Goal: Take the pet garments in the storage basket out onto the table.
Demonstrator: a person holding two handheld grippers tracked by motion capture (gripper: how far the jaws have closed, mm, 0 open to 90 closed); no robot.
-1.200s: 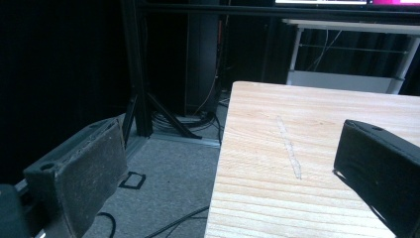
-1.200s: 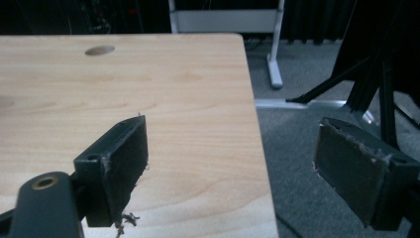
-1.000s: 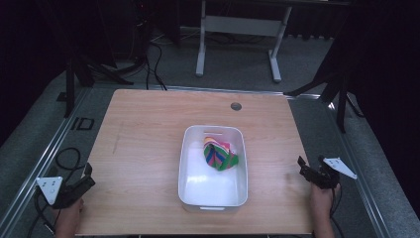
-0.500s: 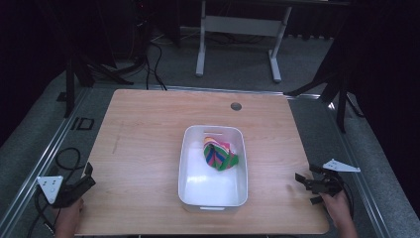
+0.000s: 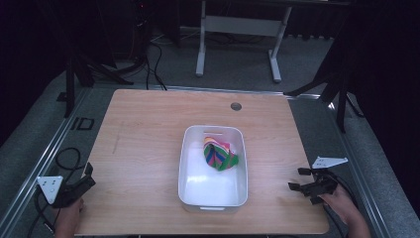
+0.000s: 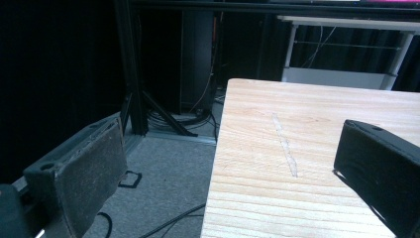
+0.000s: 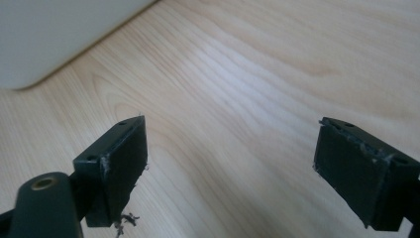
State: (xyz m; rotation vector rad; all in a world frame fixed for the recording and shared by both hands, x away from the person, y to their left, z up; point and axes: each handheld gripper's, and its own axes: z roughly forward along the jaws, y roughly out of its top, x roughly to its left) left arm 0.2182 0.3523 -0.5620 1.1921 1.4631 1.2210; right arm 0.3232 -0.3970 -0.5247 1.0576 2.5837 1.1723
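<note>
Cloth (image 5: 219, 153), striped and bundled, lies in the white tub (image 5: 187, 168) at frame centre, while the right gripper (image 5: 300, 179), jaws wide and empty like the left gripper's (image 5: 89, 174), has turned inward from lower right, seemingly starting its reach.

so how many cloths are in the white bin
1: a colourful striped cloth bunched against the far right wall inside the white bin. Its folds could hide something smaller underneath.
</note>
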